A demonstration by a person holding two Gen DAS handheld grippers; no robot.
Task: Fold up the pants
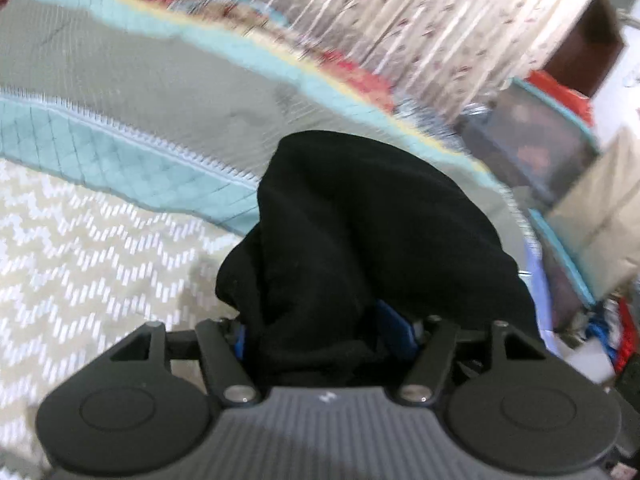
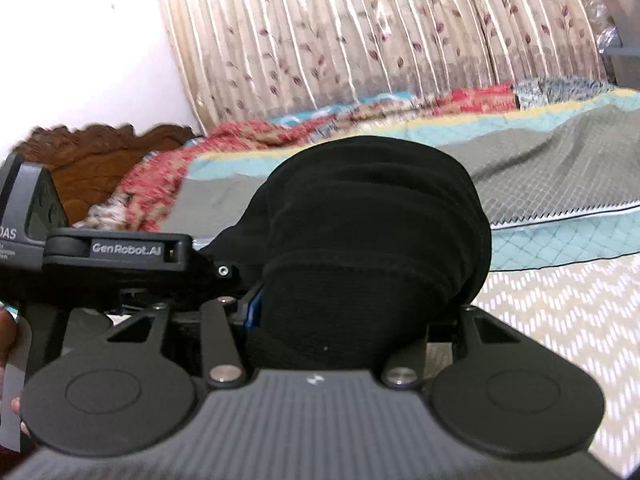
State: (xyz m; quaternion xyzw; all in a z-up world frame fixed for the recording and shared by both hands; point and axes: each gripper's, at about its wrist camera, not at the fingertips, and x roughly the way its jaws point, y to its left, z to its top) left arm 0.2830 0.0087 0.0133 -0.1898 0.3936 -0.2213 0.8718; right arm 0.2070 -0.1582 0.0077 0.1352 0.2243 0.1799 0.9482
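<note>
Stage: a fold is judged to be under way; black pants (image 1: 360, 240) are lifted off the bed (image 1: 100, 248) by both grippers, bunched rather than flat.

Done so far: an edge of the pants has been picked up at two points; no finished fold is shown in either view.

Left to do: by judgement, the held edge is yet to be carried over and laid down, the cloth smoothed, and any further folds made. How much of the pants hangs below cannot be told, as the cloth fills the space ahead of both cameras.

Left gripper (image 1: 326, 332): about half closed, clamped on a thick bunch of the pants. Blue pads (image 1: 394, 328) are seen pressed against the cloth on both sides; the fingertips are hidden under it.

Right gripper (image 2: 340, 320): about half closed, gripping a ribbed, rolled part of the pants, possibly the waistband. A blue pad is seen on its left side against the cloth; the other side is covered.

Pants, from the left gripper: between the jaws and heaped just ahead, draped over the fingers.

Pants, from the right gripper: between the jaws and mounded just ahead and above.

Gripper spacing: in the right wrist view the left gripper is seen close by on its left, so the two grips are near each other.

Bed: below and beyond both grippers, with a quilt (image 2: 560, 160) further ahead and a curtain (image 2: 360, 40) behind.
</note>
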